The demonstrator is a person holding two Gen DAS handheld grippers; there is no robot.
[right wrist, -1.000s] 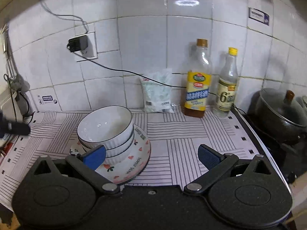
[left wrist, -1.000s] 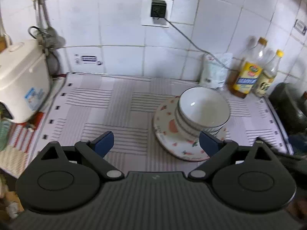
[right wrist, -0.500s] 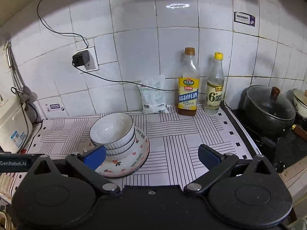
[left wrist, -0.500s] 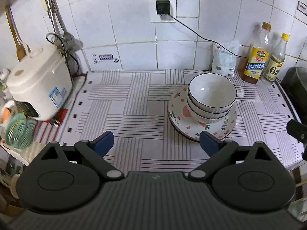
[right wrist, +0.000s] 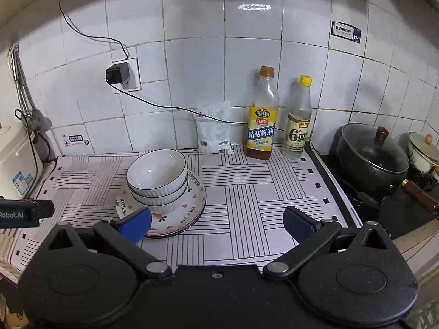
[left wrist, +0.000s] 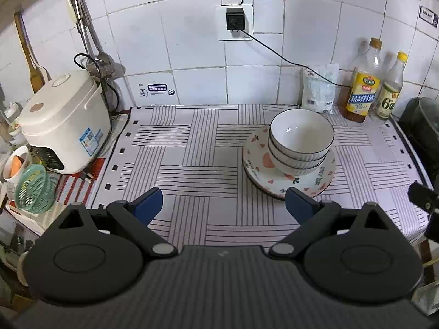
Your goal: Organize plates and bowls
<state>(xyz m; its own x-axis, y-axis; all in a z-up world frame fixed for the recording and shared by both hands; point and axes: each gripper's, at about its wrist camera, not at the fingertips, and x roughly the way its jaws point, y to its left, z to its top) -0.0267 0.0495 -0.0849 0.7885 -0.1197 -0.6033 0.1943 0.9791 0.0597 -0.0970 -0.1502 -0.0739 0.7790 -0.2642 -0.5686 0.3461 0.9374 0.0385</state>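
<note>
Stacked white ribbed bowls sit on stacked patterned plates on the striped counter mat. The bowls and plates also show in the right wrist view. My left gripper is open and empty, held back above the mat's front edge, left of the stack. My right gripper is open and empty, held back with its left finger in front of the plates' rim.
A white rice cooker and a green basket stand at the left. Two bottles and a white bag stand against the tiled wall. A black lidded pot sits on the stove at the right.
Both grippers have pulled back and up from the stack, so more of the counter shows. The bowls and plates have not moved.
</note>
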